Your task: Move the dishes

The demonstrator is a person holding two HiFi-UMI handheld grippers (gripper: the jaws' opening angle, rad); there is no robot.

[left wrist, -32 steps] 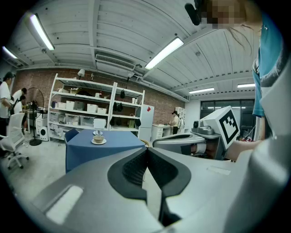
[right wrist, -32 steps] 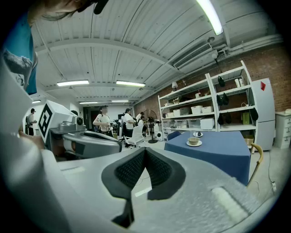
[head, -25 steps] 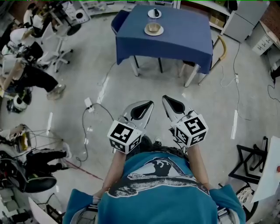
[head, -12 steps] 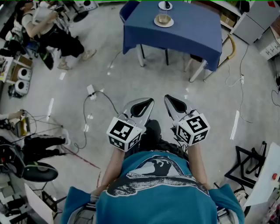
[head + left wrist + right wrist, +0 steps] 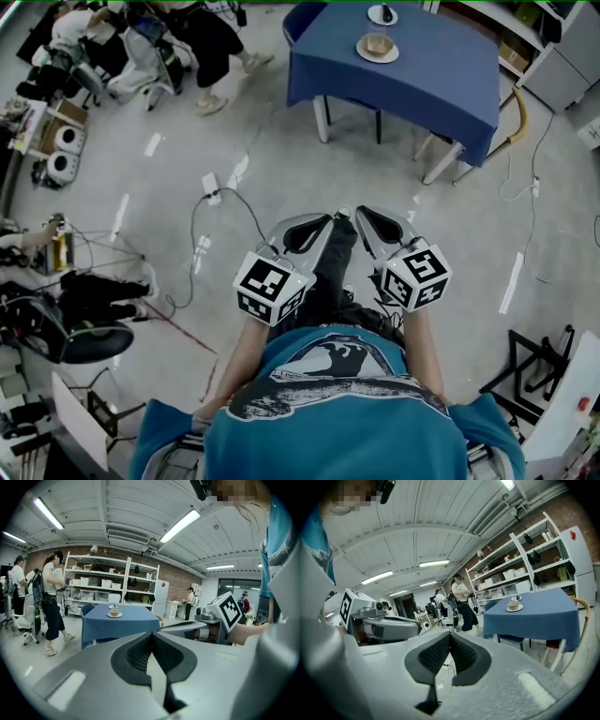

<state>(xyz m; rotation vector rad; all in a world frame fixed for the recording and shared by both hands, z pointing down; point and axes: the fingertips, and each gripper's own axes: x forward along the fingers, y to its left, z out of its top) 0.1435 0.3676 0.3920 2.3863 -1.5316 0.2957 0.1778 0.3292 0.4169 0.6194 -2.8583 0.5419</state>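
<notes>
Far ahead stands a table with a blue cloth (image 5: 422, 75). On it sit a bowl on a saucer (image 5: 378, 47) and, behind it, a small plate with a dark item (image 5: 382, 14). Both grippers hang over the floor close to my body, well short of the table. My left gripper (image 5: 319, 223) is shut with nothing in it, and so is my right gripper (image 5: 364, 214). In the left gripper view the bowl (image 5: 114, 612) shows small on the table (image 5: 117, 623), beyond the closed tips. In the right gripper view the bowl (image 5: 513, 605) sits on the table (image 5: 539, 618) at the right.
Cables and a power strip (image 5: 210, 185) lie on the grey floor between me and the table. People stand and sit at the upper left (image 5: 202, 42), by chairs and equipment. Shelving (image 5: 110, 581) and a white cabinet (image 5: 562, 70) stand behind the table. A wooden chair (image 5: 511, 117) is at its right.
In the head view the table has slid to the right and the people at the left have come further into view. Both grippers sit slightly lower in the picture, still shut.
</notes>
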